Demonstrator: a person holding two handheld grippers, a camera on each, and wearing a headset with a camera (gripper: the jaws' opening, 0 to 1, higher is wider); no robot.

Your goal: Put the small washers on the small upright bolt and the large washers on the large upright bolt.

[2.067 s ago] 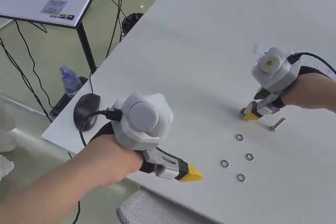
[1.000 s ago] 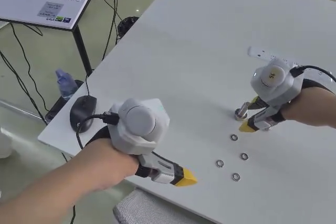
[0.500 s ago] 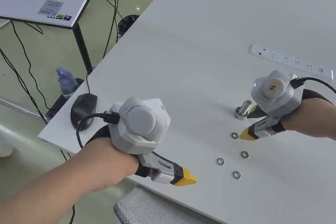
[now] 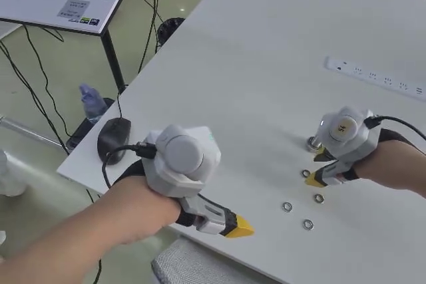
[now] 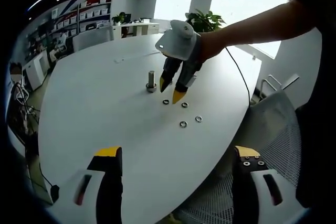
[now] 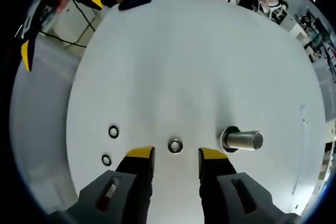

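Yellow-tipped right tool (image 4: pixel 314 170) low over washer (image 6: pixel 175 145)

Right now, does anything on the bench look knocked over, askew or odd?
Nothing stands out. The bolt stands upright on the white table, and four washers lie flat and apart near it, none threaded on yet. The right tongs are open, with one washer just ahead of them.

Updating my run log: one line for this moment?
right gripper: open, aimed at washer | bolt: upright | left gripper: open, near table edge
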